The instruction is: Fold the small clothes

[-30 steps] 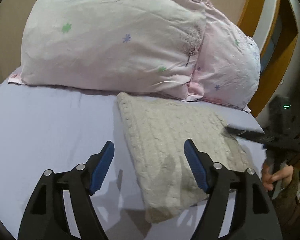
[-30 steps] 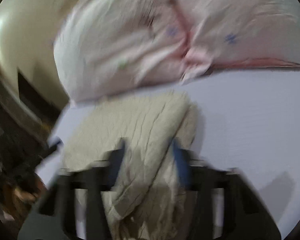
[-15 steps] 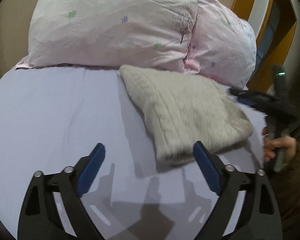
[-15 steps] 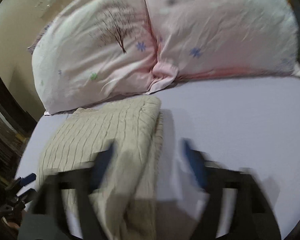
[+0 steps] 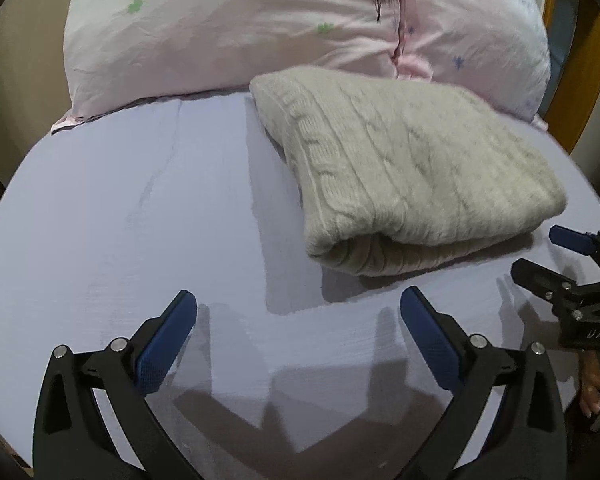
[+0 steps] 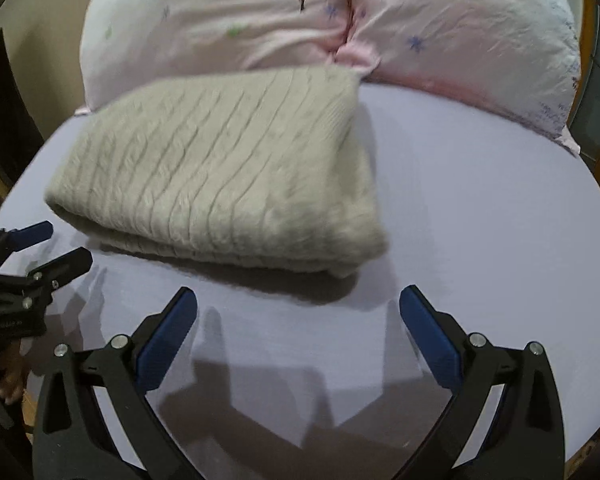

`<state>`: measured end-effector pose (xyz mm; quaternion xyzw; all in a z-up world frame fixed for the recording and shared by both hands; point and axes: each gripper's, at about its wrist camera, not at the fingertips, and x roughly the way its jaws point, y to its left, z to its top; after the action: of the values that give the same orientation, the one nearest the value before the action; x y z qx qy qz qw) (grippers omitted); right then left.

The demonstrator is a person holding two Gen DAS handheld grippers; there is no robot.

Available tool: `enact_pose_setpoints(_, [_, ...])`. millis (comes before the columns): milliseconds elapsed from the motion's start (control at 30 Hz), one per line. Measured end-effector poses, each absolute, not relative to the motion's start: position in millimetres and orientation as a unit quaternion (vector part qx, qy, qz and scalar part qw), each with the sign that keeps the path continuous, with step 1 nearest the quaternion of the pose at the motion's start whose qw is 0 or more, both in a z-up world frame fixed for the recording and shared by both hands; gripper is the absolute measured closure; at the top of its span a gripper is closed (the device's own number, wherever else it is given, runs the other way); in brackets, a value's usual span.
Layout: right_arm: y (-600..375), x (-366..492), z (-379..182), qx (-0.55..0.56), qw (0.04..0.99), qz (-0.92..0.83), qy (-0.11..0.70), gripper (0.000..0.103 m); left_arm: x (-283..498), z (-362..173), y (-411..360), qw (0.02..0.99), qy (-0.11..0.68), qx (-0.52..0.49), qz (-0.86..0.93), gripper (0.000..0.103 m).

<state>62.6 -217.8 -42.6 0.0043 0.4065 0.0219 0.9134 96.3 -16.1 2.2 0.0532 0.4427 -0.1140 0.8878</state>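
Sweater (image 5: pixel 412 176) folded, lying on bed sheet (image 5: pixel 120 220), far edge against pillows (image 5: pixel 260 28). Left gripper (image 5: pixel 298 320) jaws wide apart, empty, above sheet just short of sweater. Right gripper (image 6: pixel 298 320) likewise spread, empty, near sweater's front fold.

We've got two pink floral pillows (image 5: pixel 236 36) propped side by side, touching, on the lavender sheet (image 5: pixel 120 220).

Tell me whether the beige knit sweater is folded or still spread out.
Folded. The sweater lies as a compact rectangle on the lilac sheet, with stacked layers showing at its near rolled edge; neither gripper touches it.
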Motion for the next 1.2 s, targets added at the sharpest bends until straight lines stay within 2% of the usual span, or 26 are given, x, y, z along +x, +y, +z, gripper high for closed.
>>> enact_pose_setpoints(1200, [-213.7,60.8,-47.1,-0.001,0.917,0.004,0.398,0.002,94.7,0.2,-16.7,0.885,0.447,0.068,-0.108,0.001])
